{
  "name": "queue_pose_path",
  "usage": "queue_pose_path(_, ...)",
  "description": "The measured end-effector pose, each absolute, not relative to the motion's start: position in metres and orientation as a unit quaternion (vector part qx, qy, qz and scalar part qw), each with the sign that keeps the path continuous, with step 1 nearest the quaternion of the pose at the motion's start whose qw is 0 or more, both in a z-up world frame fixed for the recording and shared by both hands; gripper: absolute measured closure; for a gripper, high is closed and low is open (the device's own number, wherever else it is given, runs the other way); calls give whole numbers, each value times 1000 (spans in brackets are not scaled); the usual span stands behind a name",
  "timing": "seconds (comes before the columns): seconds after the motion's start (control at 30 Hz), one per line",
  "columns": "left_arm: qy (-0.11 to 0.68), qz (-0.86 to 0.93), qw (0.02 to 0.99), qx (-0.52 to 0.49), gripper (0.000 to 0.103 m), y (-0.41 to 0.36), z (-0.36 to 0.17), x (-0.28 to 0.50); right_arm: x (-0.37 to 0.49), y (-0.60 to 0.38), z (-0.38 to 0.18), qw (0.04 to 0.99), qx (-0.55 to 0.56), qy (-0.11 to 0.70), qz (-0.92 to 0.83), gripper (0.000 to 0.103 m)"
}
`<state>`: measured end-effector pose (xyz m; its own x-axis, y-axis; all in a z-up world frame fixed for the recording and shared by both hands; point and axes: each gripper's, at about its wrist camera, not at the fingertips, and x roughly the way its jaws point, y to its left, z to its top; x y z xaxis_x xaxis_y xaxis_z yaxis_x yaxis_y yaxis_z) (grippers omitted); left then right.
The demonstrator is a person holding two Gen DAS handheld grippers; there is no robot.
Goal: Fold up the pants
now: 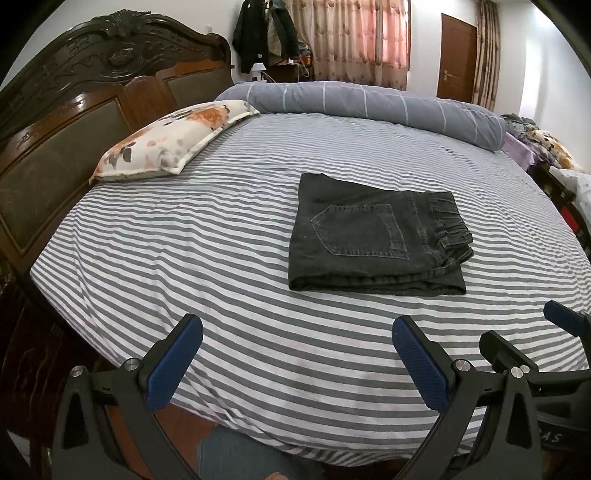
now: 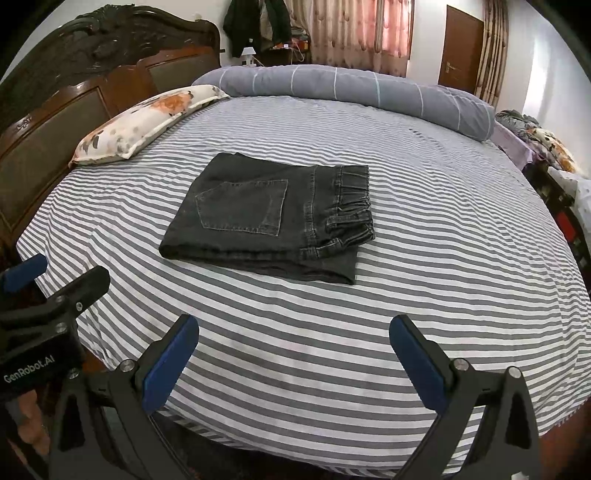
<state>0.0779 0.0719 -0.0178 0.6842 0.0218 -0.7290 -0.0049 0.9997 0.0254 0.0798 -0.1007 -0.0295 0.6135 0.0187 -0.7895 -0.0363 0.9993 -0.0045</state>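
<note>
Both grippers, left gripper [image 1: 297, 363] and right gripper [image 2: 293, 360], hang spread wide and empty. Pants [image 2: 271, 218] lie folded compactly (pocket up) on the bed [image 2: 406, 314]; folding looks finished, at most a tidy remains.

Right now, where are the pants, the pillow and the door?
pants [image 1: 354, 229], left wrist view, back pocket
pillow [image 1: 173, 144], left wrist view, floral top
door [image 2: 461, 48], right wrist view, wooden panel

I am looking into a lived-in home bedroom. A wide bed [image 1: 184, 236] with a grey-and-white striped sheet fills both views, backed by a carved dark wooden headboard [image 1: 74, 110]. A floral pillow [image 1: 173, 140] lies by the headboard, and a rolled grey duvet [image 1: 369, 101] lies along the far edge. Beyond it I see patterned curtains [image 1: 351, 33], jackets [image 1: 262, 29] hanging on the wall, and a brown door [image 1: 456, 55].
</note>
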Motion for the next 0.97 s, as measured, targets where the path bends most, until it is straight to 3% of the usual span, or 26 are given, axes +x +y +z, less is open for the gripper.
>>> queue_pose_path(0.97,400,11,916,6,2,78,-26,80,84,-104,-38,894,-12,447,14,1)
